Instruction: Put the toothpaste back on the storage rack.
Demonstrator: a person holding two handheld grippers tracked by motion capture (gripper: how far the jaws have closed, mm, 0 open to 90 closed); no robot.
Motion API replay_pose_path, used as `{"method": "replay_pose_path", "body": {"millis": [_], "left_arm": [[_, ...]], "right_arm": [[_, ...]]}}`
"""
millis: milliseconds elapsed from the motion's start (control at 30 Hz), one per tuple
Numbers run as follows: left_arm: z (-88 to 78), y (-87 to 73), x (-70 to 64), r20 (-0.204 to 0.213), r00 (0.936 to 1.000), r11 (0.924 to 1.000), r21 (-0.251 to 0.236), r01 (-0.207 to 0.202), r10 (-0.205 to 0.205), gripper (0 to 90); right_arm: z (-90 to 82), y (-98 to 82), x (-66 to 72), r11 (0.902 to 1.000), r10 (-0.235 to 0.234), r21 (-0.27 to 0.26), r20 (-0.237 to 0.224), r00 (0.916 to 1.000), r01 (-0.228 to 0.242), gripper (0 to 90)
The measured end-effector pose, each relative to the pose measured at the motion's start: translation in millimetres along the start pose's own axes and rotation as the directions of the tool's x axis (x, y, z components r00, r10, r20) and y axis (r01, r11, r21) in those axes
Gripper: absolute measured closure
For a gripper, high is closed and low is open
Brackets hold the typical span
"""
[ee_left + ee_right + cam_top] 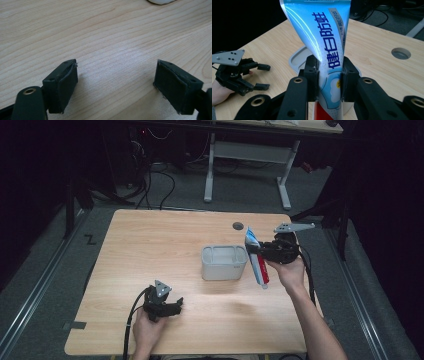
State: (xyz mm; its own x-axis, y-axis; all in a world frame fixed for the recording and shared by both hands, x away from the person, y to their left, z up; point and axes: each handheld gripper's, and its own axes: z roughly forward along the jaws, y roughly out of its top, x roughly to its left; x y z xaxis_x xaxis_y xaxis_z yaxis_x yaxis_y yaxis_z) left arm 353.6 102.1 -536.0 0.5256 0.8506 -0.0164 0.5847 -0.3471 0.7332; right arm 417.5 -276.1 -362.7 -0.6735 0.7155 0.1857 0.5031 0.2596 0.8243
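- Toothpaste tube (322, 37): right gripper (329, 77) clamps it mid-body, frame centre; I'd keep it steady over the grey tub (224, 262).
- Left gripper (116, 82), jaws apart, lower frame.

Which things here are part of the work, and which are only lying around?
Part of the work: toothpaste tube, clamped in the right gripper; grey tub beside it.
Lying around: left gripper, open and empty; round hole in the table.
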Motion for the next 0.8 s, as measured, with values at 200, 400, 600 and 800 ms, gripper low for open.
{"method": "replay_pose_path", "body": {"millis": [200,400,600,800], "left_arm": [[0.0,0.0,0.0,0.0,1.0,1.0,0.0,0.0,0.0,19.3],[0.0,0.0,0.0,0.0,1.0,1.0,0.0,0.0,0.0,19.4],[0.0,0.0,0.0,0.0,1.0,1.0,0.0,0.0,0.0,19.3],[0.0,0.0,0.0,0.0,1.0,1.0,0.0,0.0,0.0,19.4]], "right_arm": [[3.4,9.1,3.4,0.9999,-0.017,-0.001,0.003,0.9999,0.017,72.0],[5.5,18.8,6.5,0.9993,-0.027,-0.027,0.006,0.9996,0.028,72.1],[5.1,32.8,7.1,0.998,-0.032,-0.055,0.019,0.9993,0.033,72.2],[8.3,45.1,10.5,0.9964,-0.044,-0.071,0.024,0.9987,0.046,72.2]]}}
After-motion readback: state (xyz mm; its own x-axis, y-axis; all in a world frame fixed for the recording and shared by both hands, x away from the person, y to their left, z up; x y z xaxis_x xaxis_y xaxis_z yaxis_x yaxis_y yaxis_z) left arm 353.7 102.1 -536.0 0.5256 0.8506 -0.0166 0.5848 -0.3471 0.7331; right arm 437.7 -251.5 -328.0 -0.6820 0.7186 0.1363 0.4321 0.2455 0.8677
